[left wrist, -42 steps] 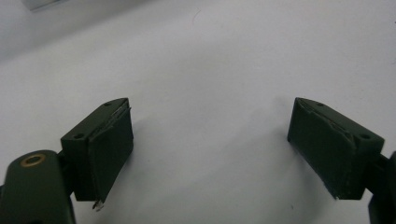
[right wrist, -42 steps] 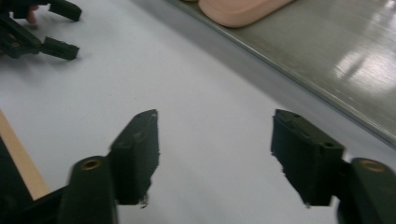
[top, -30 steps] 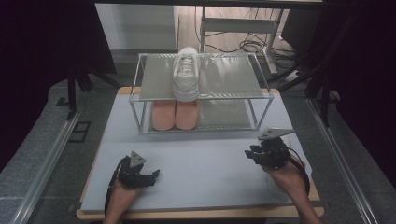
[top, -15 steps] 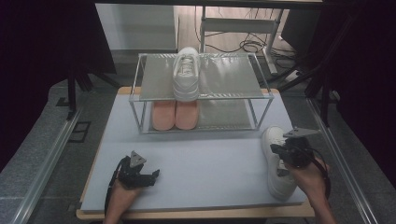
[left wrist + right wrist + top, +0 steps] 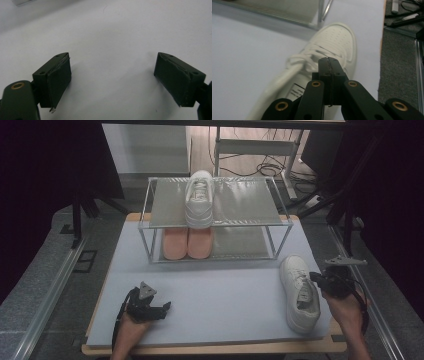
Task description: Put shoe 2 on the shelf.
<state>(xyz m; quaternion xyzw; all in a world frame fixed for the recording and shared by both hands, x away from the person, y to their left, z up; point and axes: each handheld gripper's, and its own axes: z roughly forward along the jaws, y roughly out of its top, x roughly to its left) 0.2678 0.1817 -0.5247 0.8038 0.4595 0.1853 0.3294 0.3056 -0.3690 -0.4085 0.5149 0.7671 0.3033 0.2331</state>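
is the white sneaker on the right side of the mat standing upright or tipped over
Upright. The white sneaker rests on its sole on the mat, laces and opening facing up, toe toward the rack.

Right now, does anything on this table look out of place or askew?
One white sneaker lies on the mat at the right, apart from the rack, where its mate sits on the top shelf. The right tool is shut at its collar. The pink pair below looks tidy.
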